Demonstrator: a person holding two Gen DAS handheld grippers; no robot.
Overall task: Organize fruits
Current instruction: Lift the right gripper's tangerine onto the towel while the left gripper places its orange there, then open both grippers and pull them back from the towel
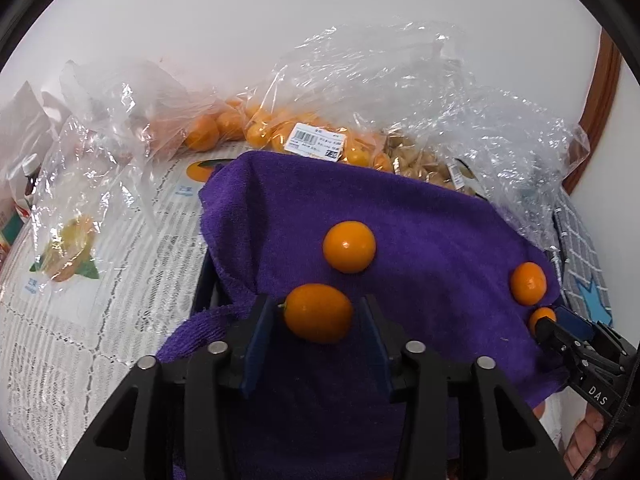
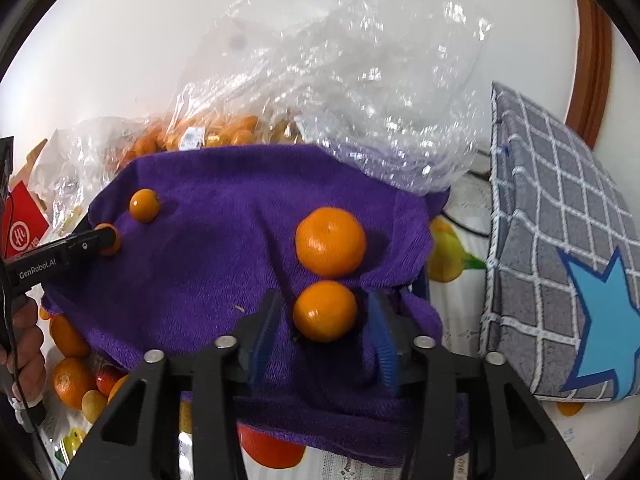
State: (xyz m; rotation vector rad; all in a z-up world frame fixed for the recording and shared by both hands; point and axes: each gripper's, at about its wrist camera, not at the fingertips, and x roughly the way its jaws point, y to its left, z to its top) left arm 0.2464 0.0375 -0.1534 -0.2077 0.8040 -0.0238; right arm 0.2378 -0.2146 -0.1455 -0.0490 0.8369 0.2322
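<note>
In our left wrist view we see a lace-patterned cloth on the surface (image 1: pixel 80 320) at the far left, then clear plastic bags (image 1: pixel 132 120) with a labelled bag of small oranges (image 1: pixel 304 136) behind a purple towel (image 1: pixel 440 220). Our left claw (image 1: pixel 318 316) stands released around an oval kumquat (image 1: pixel 318 313); a narrow gap shows on each side of the fruit, which rests on the towel. A rounder kumquat (image 1: pixel 349 246) lies just beyond it, apart. Toward the towel's right edge sits a small mandarin (image 1: pixel 528 283), and below it our right claw (image 1: pixel 550 322) comes in from the side with another fruit at its tip.

The right wrist view shows what the left one lacks: loose fruit (image 2: pixel 72 384) on the surface under the towel's left edge, a red fruit (image 2: pixel 272 450) beneath its near edge, and a grey checked cushion with a blue star (image 2: pixel 560 240) close on the right. Here the right claw (image 2: pixel 324 312) is released around a small mandarin (image 2: pixel 325 311), pads clear of it, with a larger mandarin (image 2: pixel 330 241) touching it from behind. The towel's middle lies bare between the two pairs of fruit. A crumpled clear bag (image 2: pixel 360 92) overhangs the towel's far right corner, and the cushion crowds the right side.
</note>
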